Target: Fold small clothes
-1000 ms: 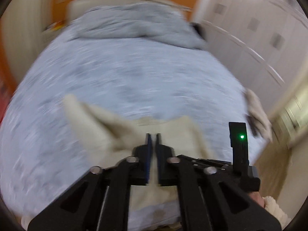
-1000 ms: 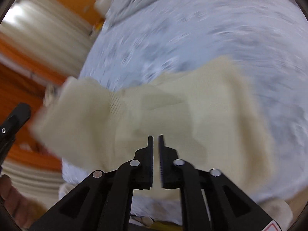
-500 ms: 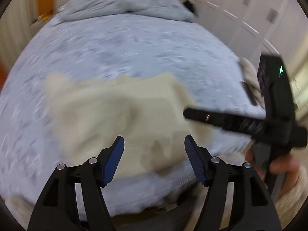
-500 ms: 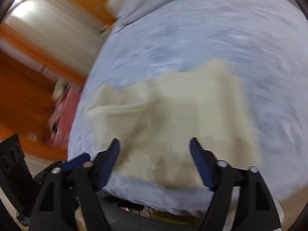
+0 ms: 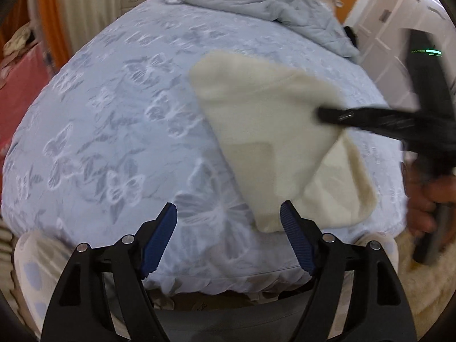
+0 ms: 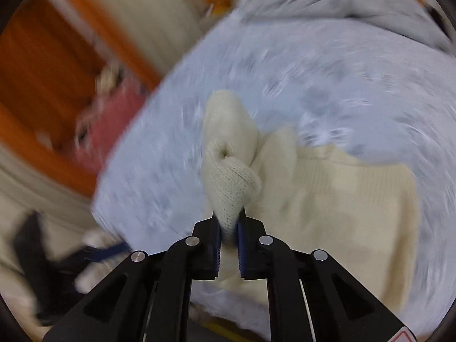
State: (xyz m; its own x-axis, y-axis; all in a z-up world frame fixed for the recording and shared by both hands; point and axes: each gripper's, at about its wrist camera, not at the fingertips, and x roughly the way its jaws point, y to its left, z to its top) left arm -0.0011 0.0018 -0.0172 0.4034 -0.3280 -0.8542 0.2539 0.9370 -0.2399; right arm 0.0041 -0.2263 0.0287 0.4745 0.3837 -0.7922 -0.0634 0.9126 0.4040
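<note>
A small cream knit sweater [image 5: 270, 119] lies on the pale blue butterfly-print bed cover [image 5: 114, 131], near the bed's front right. My left gripper [image 5: 228, 222] is open and empty, above the bed's front edge, to the left of the sweater. My right gripper [image 6: 229, 225] is shut on a bunched piece of the sweater [image 6: 230, 171], apparently a sleeve, and holds it raised over the flat body [image 6: 350, 199]. In the left wrist view the right gripper [image 5: 327, 115] reaches in from the right, over the sweater. The right wrist view is blurred.
A crumpled grey duvet [image 5: 265, 2] lies at the bed's far end. White wardrobe doors [image 5: 399, 14] stand to the right. A red-covered surface [image 5: 20, 91] and orange wall are to the left. The bed's front edge [image 5: 228, 279] is just below my left gripper.
Both grippers let go of the sweater and it dropped flat onto the bed. My right gripper then shut on the sleeve and lifted it. My left gripper stayed open and swung left.
</note>
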